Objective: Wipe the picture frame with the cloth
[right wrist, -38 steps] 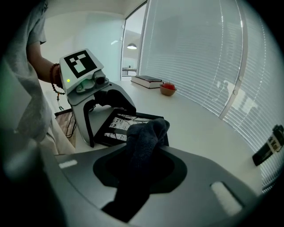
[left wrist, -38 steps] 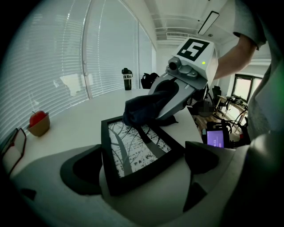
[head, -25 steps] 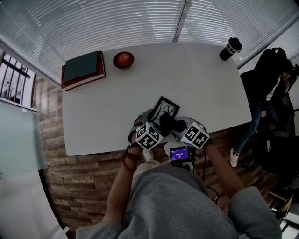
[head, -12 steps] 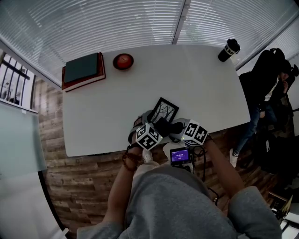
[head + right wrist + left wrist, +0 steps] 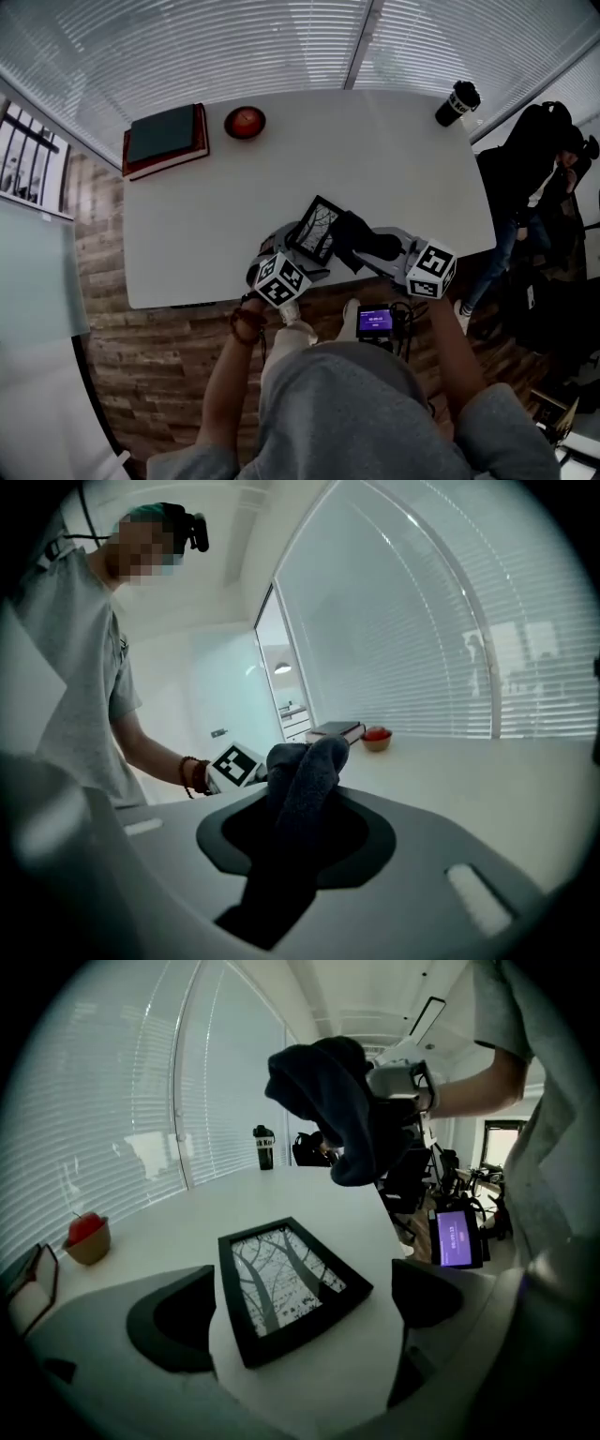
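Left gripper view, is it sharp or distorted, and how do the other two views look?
Left gripper view: fisheye bends the blinds, the corners go black, the picture frame is sharp, the cloth above it is soft. Right gripper view: the cloth in the right claw is a dark mass with little detail. Head view: the table edges bow, and the light is even.

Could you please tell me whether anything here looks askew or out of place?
Only mildly: the picture frame sits at a slant to the table's near edge, between the left gripper's open jaws. The cloth is bunched in the right gripper, clear of the frame. Nothing looks spilled or damaged.
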`<act>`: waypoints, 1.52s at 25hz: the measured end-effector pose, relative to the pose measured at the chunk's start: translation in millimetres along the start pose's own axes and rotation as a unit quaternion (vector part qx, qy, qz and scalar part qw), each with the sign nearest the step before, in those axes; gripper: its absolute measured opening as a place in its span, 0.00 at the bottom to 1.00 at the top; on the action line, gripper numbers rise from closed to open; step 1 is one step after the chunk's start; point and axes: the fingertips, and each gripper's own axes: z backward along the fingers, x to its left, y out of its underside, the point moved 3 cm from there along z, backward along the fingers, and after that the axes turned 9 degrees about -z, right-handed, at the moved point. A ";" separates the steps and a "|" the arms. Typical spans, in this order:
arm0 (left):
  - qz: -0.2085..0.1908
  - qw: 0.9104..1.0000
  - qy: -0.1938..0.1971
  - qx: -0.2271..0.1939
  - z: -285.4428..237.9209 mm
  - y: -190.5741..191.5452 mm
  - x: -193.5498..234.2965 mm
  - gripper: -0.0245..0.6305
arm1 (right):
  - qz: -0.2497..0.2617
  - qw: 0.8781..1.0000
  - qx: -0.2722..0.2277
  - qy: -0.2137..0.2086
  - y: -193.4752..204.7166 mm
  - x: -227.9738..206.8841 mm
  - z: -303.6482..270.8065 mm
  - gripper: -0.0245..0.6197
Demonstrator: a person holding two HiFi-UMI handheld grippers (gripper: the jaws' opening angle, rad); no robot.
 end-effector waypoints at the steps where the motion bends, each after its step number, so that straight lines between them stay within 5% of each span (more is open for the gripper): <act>1: 0.000 1.000 -0.014 -0.009 10.2 -8.3 2.3 0.92 | 0.013 1.000 -0.022 0.015 -9.5 0.9 6.2 0.22; 5: 0.036 0.989 -0.117 -0.088 56.1 -67.4 9.9 0.87 | 0.073 0.987 -0.109 0.087 -41.5 8.8 45.7 0.22; 12: 0.111 0.921 -0.323 -0.187 117.8 -137.0 -2.8 0.69 | 0.148 0.965 -0.191 0.105 -70.0 33.5 90.8 0.23; 16: 0.113 0.891 -0.380 -0.222 125.7 -171.1 -27.8 0.54 | 0.172 0.960 -0.201 0.096 -67.7 42.0 113.8 0.23; 20: 0.094 0.870 -0.420 -0.240 119.5 -201.7 -57.5 0.40 | 0.167 0.964 -0.195 0.070 -52.3 42.4 138.4 0.23; 25: 0.114 0.861 -0.430 -0.246 101.3 -216.2 -95.9 0.14 | 0.157 0.967 -0.194 0.054 -39.5 50.3 179.3 0.23; 29: 0.111 0.853 -0.458 -0.224 91.2 -220.3 -122.5 0.03 | 0.178 0.963 -0.199 0.045 -31.6 65.7 202.2 0.22; 38: 0.105 0.852 -0.475 -0.193 88.7 -232.0 -151.9 0.03 | 0.180 0.964 -0.192 0.027 -13.1 74.6 223.0 0.22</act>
